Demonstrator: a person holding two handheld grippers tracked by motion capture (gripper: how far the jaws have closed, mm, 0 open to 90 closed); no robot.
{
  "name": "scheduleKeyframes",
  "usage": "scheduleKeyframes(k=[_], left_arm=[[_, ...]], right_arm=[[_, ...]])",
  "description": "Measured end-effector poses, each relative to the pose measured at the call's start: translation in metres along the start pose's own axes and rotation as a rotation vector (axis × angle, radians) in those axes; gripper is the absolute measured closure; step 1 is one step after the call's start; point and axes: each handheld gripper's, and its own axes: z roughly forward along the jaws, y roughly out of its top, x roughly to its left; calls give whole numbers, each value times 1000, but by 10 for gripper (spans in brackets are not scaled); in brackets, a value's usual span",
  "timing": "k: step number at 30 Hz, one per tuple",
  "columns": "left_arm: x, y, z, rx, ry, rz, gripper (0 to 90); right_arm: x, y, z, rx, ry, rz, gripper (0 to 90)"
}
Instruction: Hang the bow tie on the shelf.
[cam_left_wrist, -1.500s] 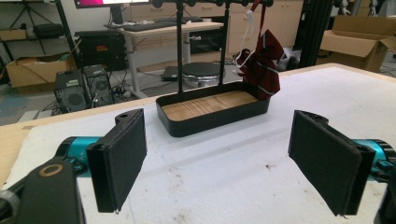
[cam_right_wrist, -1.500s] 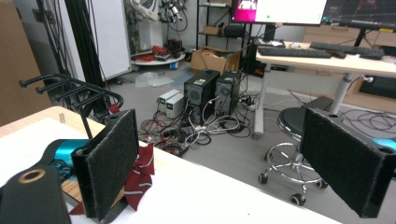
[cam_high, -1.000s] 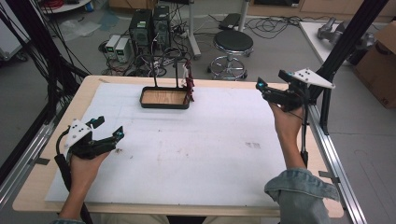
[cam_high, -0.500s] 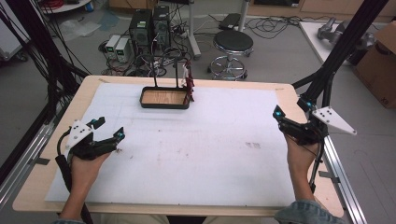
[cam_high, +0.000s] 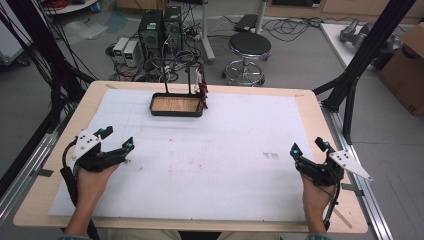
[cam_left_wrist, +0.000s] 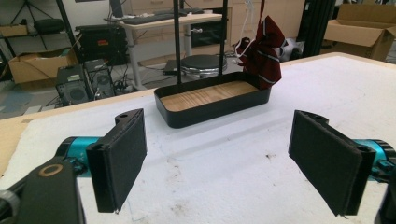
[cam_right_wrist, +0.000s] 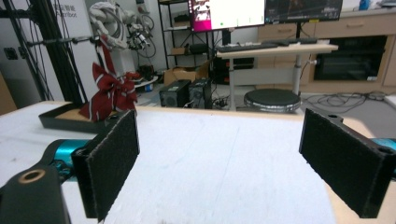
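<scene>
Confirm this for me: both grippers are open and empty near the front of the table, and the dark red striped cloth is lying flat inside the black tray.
One detail is wrong. The dark red striped cloth is not lying flat: the left gripper view shows it hanging from the stand at one end of the black tray. The rest holds: the left gripper and the right gripper are open and empty near the table's front.

Matt black, pale wood, striped cloth

The tray (cam_left_wrist: 212, 109) has smooth matt black walls, metal or plastic, and a floor of pale grained wood. The cloth (cam_left_wrist: 261, 51) hanging at its end is woven dark red fabric with thin white stripes. The table (cam_high: 310, 102) has a light wood rim; its white sheet (cam_high: 240, 150) is matt, slightly rough and scuffed. The left gripper (cam_left_wrist: 219, 163) and right gripper (cam_right_wrist: 233, 154) carry coarse, felt-like black pads (cam_left_wrist: 122, 154) on hard black bodies with glossy teal fittings.
</scene>
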Motion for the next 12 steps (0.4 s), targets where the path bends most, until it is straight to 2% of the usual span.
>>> scheduleKeyframes(k=[6,12], left_arm=[[0,-2,1,9,5,0,195],[0,-3,2,25,15,5,195]], right_arm=[[4,-18,0,49,5,-10,112],[6,-19,-3,42,14,-3,112]])
